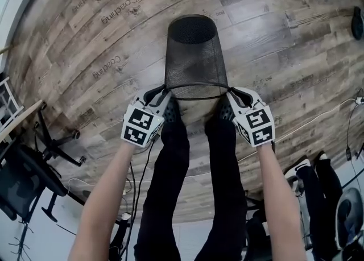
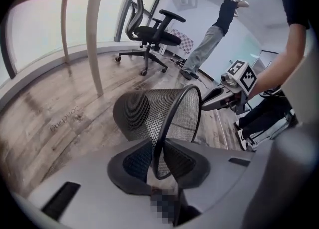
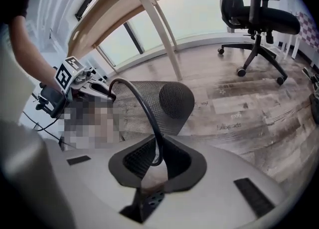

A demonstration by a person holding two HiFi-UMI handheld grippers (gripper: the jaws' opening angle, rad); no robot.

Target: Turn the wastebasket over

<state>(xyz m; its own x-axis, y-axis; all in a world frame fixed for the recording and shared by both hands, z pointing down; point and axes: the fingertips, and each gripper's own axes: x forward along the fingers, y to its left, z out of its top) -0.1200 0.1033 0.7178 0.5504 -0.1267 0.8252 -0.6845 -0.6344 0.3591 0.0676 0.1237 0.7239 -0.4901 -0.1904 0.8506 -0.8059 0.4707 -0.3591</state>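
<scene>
Two claws pinch opposite sides of the black wire-mesh wastebasket point(image 1: 195, 55) at its rim, the left claw point(image 1: 164, 91) and right claw point(image 1: 231, 91) each nearly closed on the wire. It lies tipped over the wood-plank floor point(image 1: 85, 55), with its long axis pointing away, base farthest and mouth nearest.

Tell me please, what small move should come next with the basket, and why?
Probably roll the left gripper and right gripper together to tip the basket past its side. Each pinches one side of its rim, and it is tilted roughly onto its side, mouth facing them, so it looks only half turned.
</scene>
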